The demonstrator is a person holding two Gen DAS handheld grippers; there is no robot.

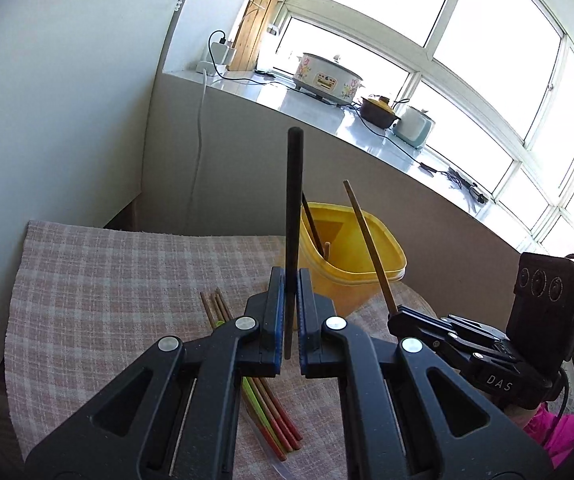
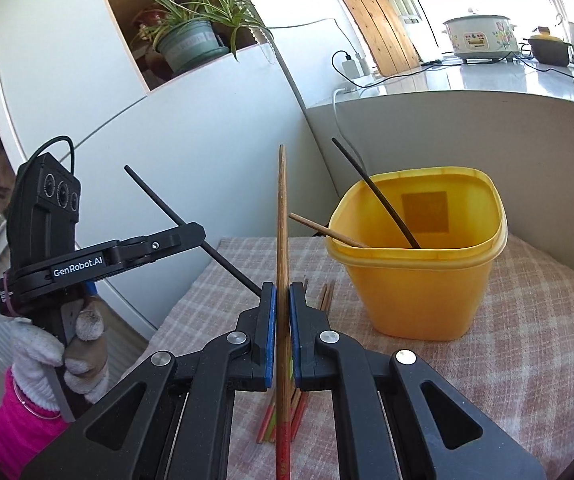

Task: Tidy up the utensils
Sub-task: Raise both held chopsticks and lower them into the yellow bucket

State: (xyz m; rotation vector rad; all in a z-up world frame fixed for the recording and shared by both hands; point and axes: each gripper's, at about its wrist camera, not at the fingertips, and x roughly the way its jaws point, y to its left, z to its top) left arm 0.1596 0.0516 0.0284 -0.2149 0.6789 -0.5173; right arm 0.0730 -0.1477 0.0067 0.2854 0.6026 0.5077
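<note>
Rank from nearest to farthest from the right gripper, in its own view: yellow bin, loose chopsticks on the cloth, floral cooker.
From the right gripper:
1. Loose chopsticks, on the cloth just beyond the fingers.
2. Yellow bin, ahead to the right.
3. Floral cooker, on the far windowsill.

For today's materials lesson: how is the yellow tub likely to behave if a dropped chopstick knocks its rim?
The yellow tub looks thin, translucent plastic, so probably light. It narrows toward its base and holds only two chopsticks, so it may slide or tip. The checked cloth beneath could add some grip.
</note>
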